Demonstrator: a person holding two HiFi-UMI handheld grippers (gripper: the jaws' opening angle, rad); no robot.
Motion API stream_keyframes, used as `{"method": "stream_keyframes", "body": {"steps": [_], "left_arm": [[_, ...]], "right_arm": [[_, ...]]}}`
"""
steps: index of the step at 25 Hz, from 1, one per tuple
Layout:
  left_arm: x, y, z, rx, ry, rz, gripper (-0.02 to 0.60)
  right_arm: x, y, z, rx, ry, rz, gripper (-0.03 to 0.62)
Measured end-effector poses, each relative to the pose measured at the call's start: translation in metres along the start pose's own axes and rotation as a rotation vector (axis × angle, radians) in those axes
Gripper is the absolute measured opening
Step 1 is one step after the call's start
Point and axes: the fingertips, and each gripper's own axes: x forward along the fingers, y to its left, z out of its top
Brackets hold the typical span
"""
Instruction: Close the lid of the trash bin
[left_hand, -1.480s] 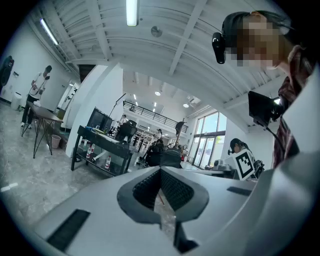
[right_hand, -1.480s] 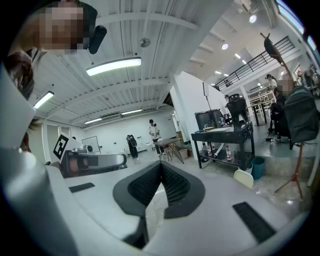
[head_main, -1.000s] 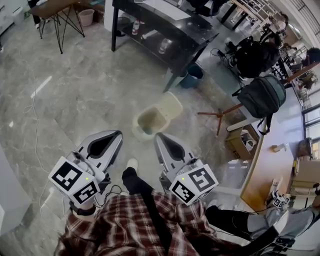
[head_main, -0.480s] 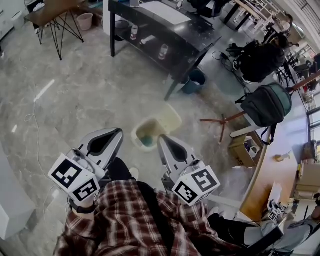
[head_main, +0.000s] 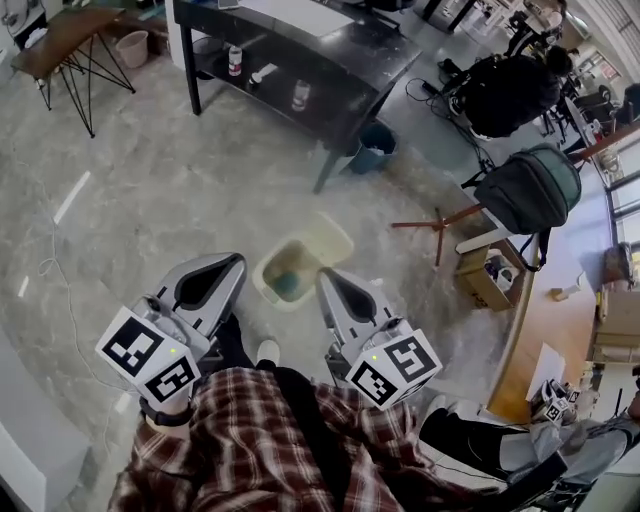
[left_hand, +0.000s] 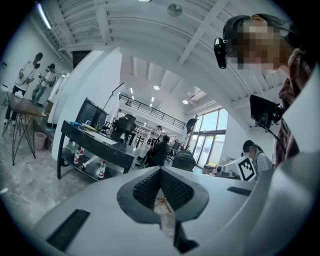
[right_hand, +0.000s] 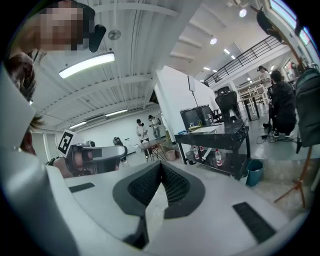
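A small cream trash bin (head_main: 272, 277) stands on the grey stone floor, straight ahead in the head view. Its lid (head_main: 327, 240) is tipped up and back at the far right side, and something blue-green lies inside. My left gripper (head_main: 233, 264) is held high above the floor, just left of the bin in the picture. My right gripper (head_main: 323, 277) is just right of it. Both are shut with nothing between the jaws, as the left gripper (left_hand: 160, 170) and the right gripper (right_hand: 161, 165) show in their own views. The bin is hidden in both gripper views.
A black table (head_main: 300, 45) with bottles on its lower shelf stands beyond the bin, with a blue bucket (head_main: 372, 148) at its leg. To the right are a backpack (head_main: 528, 190) on a wooden stand, a cardboard box (head_main: 485, 276) and a wooden desk (head_main: 545, 330). A person in black (head_main: 500, 90) sits farther off.
The person has stepped toward the bin, which now shows nearer and lies between the two gripper tips. Both grippers stayed shut and level.
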Motion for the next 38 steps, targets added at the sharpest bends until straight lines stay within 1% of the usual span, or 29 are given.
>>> {"method": "stream_keyframes", "body": {"steps": [5, 9, 12, 15, 19, 22, 24, 27, 31, 35, 38], "left_arm": [[0.036, 0.041, 0.007, 0.0, 0.058, -0.103, 0.009], [0.07, 0.081, 0.013, 0.007, 0.137, -0.207, 0.009], [0.099, 0.108, 0.022, 0.031, 0.198, -0.299, 0.009], [0.126, 0.129, 0.026, 0.056, 0.266, -0.402, 0.009], [0.158, 0.137, 0.015, 0.07, 0.367, -0.546, 0.009], [0.178, 0.132, -0.002, 0.077, 0.43, -0.645, 0.009], [0.188, 0.127, -0.017, 0.069, 0.467, -0.696, 0.009], [0.202, 0.121, -0.041, 0.065, 0.505, -0.734, 0.009], [0.219, 0.118, -0.071, 0.055, 0.532, -0.759, 0.009], [0.23, 0.123, -0.097, 0.039, 0.554, -0.745, 0.009], [0.241, 0.129, -0.116, 0.023, 0.557, -0.708, 0.009]], "right_arm": [[0.036, -0.03, 0.0, 0.042, -0.012, -0.114, 0.012], [0.073, -0.057, 0.002, 0.091, -0.027, -0.222, 0.013], [0.096, -0.083, 0.009, 0.125, -0.052, -0.326, 0.012], [0.108, -0.108, 0.017, 0.158, -0.089, -0.455, 0.014], [0.1, -0.132, 0.012, 0.212, -0.116, -0.632, 0.012], [0.085, -0.143, -0.007, 0.264, -0.117, -0.746, 0.012], [0.074, -0.144, -0.025, 0.305, -0.099, -0.806, 0.012], [0.066, -0.151, -0.049, 0.343, -0.069, -0.842, 0.012], [0.059, -0.172, -0.078, 0.382, -0.027, -0.877, 0.012], [0.065, -0.198, -0.101, 0.395, 0.017, -0.869, 0.012], [0.07, -0.222, -0.112, 0.388, 0.038, -0.84, 0.014]]}}
